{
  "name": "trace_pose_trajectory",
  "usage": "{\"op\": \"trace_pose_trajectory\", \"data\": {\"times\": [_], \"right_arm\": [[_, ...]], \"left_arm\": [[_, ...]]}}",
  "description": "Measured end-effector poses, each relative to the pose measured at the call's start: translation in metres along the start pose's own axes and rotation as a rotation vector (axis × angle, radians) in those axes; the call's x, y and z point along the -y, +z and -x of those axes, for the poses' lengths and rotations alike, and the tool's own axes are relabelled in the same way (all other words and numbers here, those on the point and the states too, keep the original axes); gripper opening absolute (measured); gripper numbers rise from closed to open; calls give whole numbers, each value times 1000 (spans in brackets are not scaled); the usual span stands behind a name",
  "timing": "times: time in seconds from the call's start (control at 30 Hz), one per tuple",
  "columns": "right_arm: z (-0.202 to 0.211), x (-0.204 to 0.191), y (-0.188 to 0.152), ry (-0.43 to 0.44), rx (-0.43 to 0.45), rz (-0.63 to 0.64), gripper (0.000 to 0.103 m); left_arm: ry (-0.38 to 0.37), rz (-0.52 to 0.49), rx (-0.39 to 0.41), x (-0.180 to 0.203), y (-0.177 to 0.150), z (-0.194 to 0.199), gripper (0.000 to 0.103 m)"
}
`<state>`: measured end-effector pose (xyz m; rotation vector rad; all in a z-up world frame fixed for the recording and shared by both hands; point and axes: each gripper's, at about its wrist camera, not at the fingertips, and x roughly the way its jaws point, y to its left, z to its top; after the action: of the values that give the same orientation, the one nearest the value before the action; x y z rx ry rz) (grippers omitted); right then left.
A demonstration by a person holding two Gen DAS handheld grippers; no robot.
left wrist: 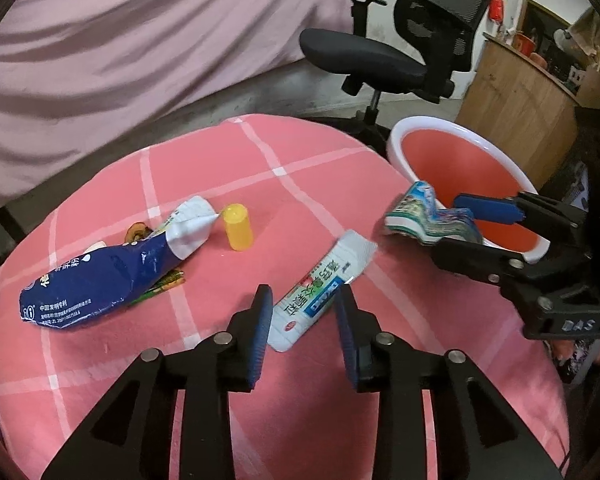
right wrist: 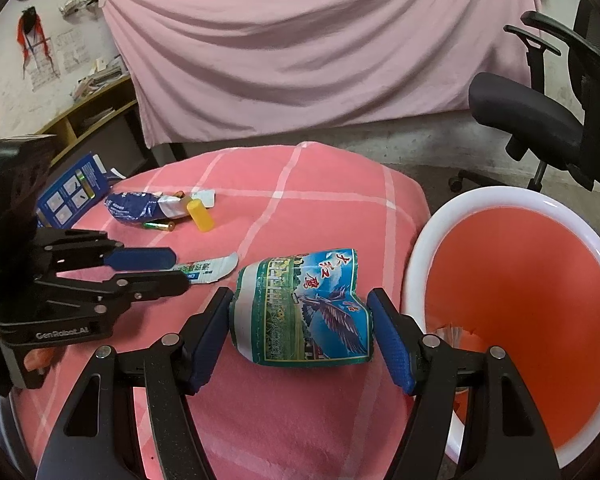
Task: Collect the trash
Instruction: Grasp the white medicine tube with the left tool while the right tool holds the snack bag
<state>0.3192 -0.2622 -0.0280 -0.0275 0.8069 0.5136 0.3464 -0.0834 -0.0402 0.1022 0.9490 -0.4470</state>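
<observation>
the right gripper (right wrist: 300,332) is clamping a crumpled wrapper (right wrist: 304,308) just beside the bin (right wrist: 420,248) on its right, needing a carry over the rim, while the left gripper (left wrist: 302,312) is straddling a white tube (left wrist: 320,292), jaws narrow but not pressing.

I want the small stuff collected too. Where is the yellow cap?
Far side of the pink cloth: the yellow cap stands at the blue pouch's white nozzle, beyond the left gripper.
</observation>
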Motion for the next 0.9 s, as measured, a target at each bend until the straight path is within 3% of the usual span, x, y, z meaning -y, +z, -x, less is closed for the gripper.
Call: {"op": "trace_pose_trajectory", "data": {"times": [0.4, 0.67, 0.9], "right_arm": [[2, 6, 1, -13, 1, -14, 68], [1, 7, 1, -16, -4, -13, 68], [-1, 10, -2, -9, -9, -20, 67]], "left_arm": [[-62, 4, -27, -9, 2, -3, 28], [-14, -8, -27, 0, 0, -2, 26], [-6, 65, -2, 2, -9, 7, 16]]}}
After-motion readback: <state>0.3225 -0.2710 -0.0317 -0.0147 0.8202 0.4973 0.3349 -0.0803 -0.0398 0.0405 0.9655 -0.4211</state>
